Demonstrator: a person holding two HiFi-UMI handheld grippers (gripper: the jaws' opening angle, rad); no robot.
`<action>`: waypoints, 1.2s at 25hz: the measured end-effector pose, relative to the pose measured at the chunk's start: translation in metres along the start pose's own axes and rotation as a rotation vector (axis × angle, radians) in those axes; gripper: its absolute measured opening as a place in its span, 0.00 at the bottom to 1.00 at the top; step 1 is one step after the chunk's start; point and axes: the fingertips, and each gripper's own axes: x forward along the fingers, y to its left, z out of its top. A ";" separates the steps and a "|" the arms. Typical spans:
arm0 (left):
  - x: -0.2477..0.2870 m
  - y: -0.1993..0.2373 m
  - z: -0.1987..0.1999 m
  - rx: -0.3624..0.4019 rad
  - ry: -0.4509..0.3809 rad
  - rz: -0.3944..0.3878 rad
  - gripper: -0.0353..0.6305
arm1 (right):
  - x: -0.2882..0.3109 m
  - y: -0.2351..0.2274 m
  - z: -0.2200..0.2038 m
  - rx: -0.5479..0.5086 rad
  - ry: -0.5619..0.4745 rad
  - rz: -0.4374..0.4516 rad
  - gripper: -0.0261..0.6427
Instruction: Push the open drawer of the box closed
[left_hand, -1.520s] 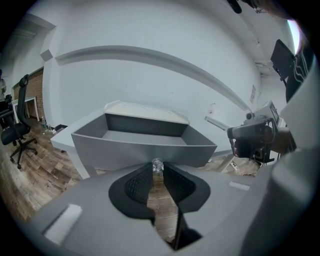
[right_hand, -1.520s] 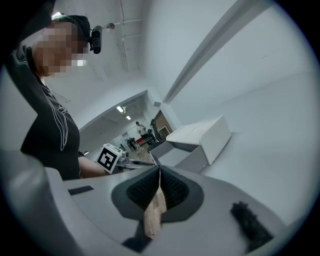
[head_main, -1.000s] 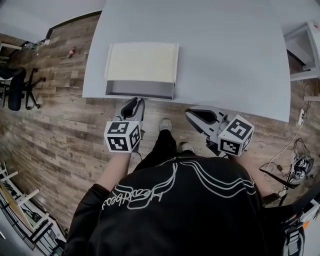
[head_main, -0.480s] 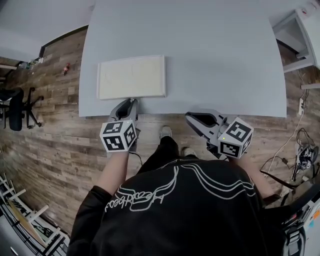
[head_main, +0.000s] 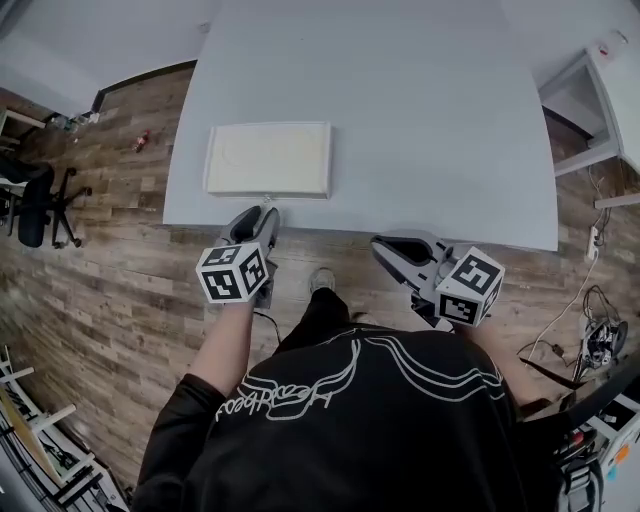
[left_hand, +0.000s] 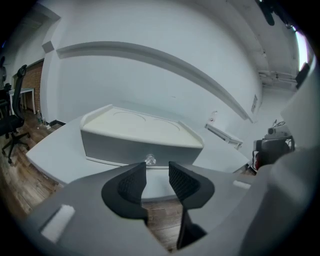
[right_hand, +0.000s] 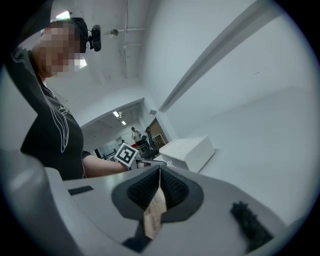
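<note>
White rectangular box (head_main: 268, 160), its grey drawer front (left_hand: 130, 147) flush, sits just ahead of the left tongs (left_hand: 157, 175), whose jaws are opening on nothing; right tongs (right_hand: 159, 175) pressed together; closing appears complete, withdrawal next.

Wood-plank floor (head_main: 120, 300), grey table (head_main: 420, 120), black office chair (head_main: 35, 190) left, white shelving (head_main: 600, 110) right

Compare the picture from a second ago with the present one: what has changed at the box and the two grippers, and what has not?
The drawer of the box, open toward the person before, has been pushed in flush. The left gripper followed it to the table edge; its fingers are opening, nothing between them, the knob just beyond. The right gripper stayed shut, off the table.
</note>
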 end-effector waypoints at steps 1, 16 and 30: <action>-0.007 -0.006 0.000 -0.006 -0.013 -0.008 0.27 | -0.002 0.004 0.002 -0.011 -0.005 0.010 0.05; -0.178 -0.213 0.065 0.134 -0.351 -0.502 0.06 | -0.071 0.104 0.070 -0.194 -0.131 0.161 0.05; -0.220 -0.272 0.055 0.265 -0.373 -0.549 0.06 | -0.101 0.150 0.064 -0.297 -0.084 0.221 0.05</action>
